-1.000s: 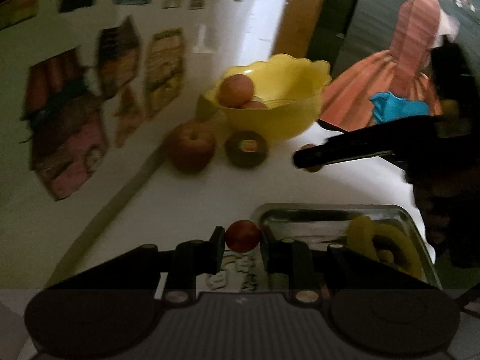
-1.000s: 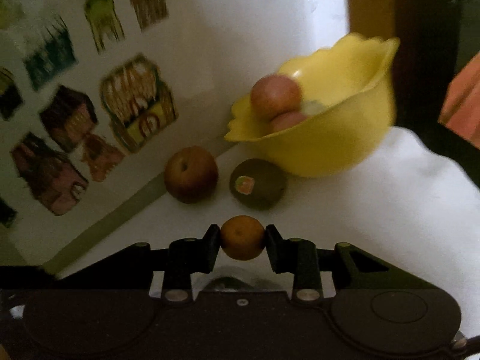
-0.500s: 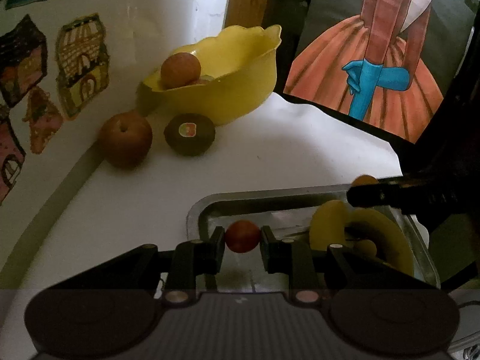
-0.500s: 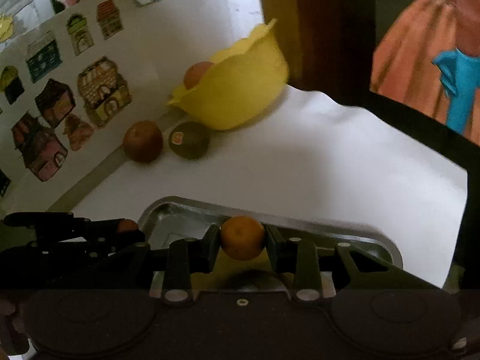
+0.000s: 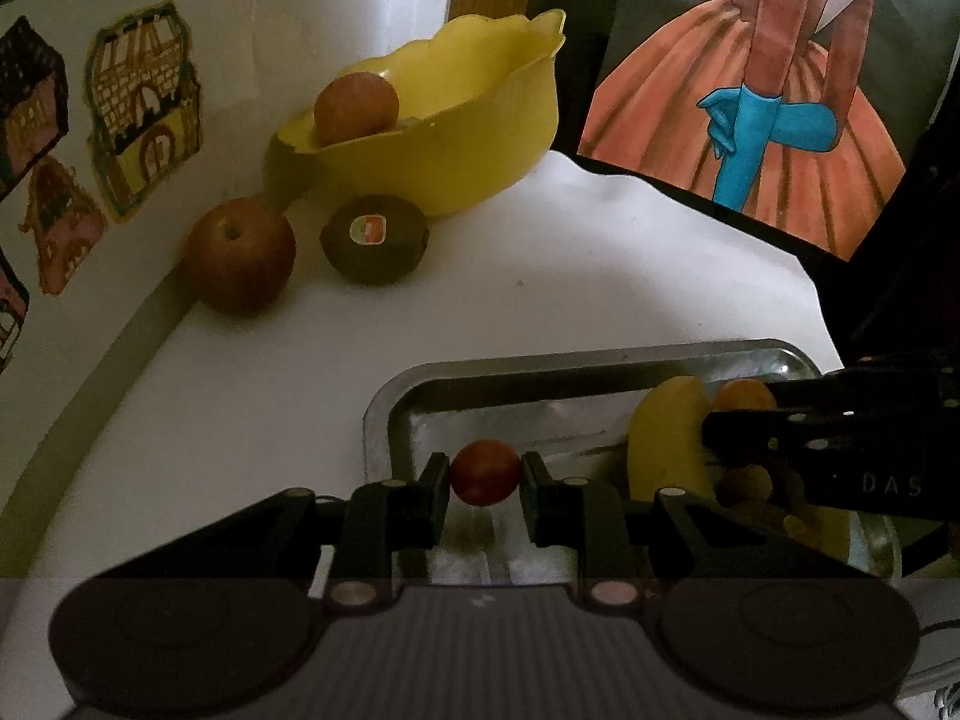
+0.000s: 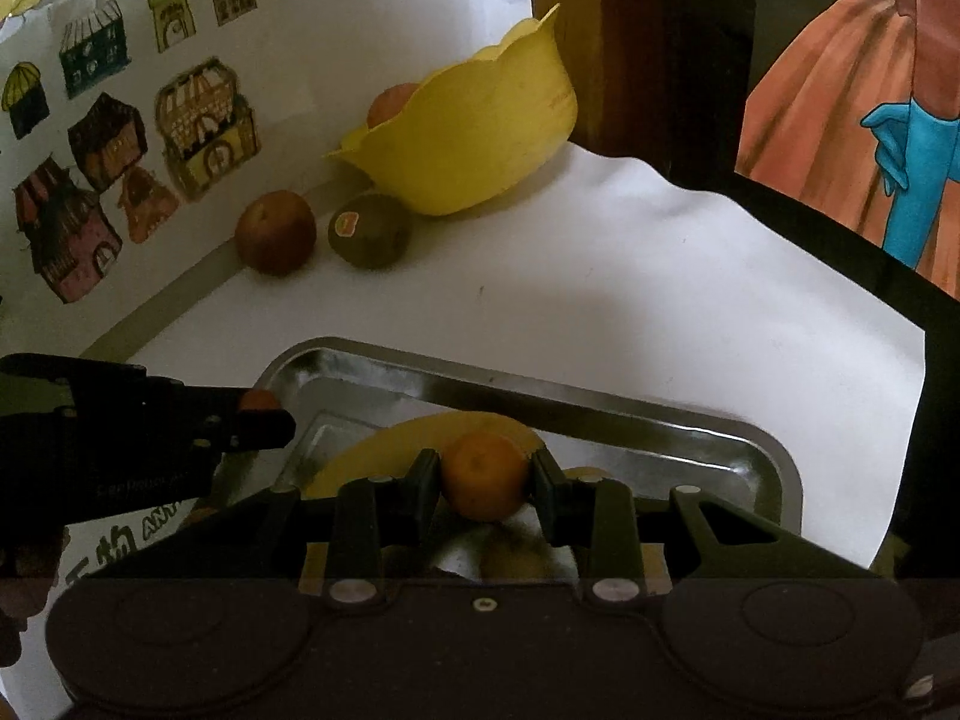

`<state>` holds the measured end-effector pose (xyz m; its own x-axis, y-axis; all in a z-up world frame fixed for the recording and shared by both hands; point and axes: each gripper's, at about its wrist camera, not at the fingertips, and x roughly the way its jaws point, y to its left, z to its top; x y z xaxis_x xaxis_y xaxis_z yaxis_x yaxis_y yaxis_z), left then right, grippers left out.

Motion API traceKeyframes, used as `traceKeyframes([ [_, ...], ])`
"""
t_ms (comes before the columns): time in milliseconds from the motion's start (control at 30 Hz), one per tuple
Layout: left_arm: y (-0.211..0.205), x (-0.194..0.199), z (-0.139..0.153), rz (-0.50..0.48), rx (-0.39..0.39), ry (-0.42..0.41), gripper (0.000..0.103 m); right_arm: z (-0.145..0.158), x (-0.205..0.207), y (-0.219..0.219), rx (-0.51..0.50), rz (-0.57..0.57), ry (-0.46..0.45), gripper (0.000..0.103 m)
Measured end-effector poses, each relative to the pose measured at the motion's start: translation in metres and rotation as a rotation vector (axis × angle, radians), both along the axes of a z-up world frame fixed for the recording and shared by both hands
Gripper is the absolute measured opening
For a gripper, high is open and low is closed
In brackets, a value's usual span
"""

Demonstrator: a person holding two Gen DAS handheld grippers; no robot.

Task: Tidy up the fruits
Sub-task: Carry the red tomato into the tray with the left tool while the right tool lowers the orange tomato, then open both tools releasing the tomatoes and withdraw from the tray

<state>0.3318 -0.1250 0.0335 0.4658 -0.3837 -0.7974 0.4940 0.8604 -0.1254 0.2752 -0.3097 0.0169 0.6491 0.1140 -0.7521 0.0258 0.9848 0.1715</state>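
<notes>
Far left of the white table (image 5: pixel 540 276), against the wall: one apple (image 5: pixel 240 255), stem dimple facing the left wrist camera, just beside a dark green fruit (image 5: pixel 375 247) with its sticker toward the lens. Behind both, a yellow bowl (image 5: pixel 480 138) tilts, rim toward the wall; one orange-red fruit (image 5: pixel 356 107) shows above the rim, the rest of the contents hidden. Left tool (image 5: pixel 485 473): fingers closed on a small red fruit (image 5: pixel 485 471), held over the left end of the metal tray (image 5: pixel 384 414); whether the fruit touches the tray floor cannot be told. Tray's long axis runs left to right, near edge cut off by the tool bodies. Right tool (image 6: pixel 485 476): fingers closed on a small orange (image 6: pixel 483 474), above the banana (image 5: pixel 669 444) lying in the right part of the tray. Banana mostly covered; its curve runs roughly front to back in the left view. Dim brown shapes beside it are too dark to identify.
</notes>
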Motion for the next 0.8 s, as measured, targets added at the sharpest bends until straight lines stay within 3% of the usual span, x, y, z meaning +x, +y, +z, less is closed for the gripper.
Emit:
traceKeyframes([
  [533, 0.002, 0.002, -0.012, 0.005, 0.013, 0.061, 0.029, -0.001, -0.002, -0.003, 0.000, -0.015, -0.007, 0.039],
  [667, 0.003, 0.000, -0.010, 0.014, 0.002, 0.060, 0.039, 0.002, -0.008, -0.006, 0.004, -0.041, -0.023, 0.043],
  [800, 0.010, -0.007, 0.001, 0.034, -0.022, 0.022, 0.065, 0.012, -0.021, -0.010, 0.002, -0.080, -0.063, 0.053],
])
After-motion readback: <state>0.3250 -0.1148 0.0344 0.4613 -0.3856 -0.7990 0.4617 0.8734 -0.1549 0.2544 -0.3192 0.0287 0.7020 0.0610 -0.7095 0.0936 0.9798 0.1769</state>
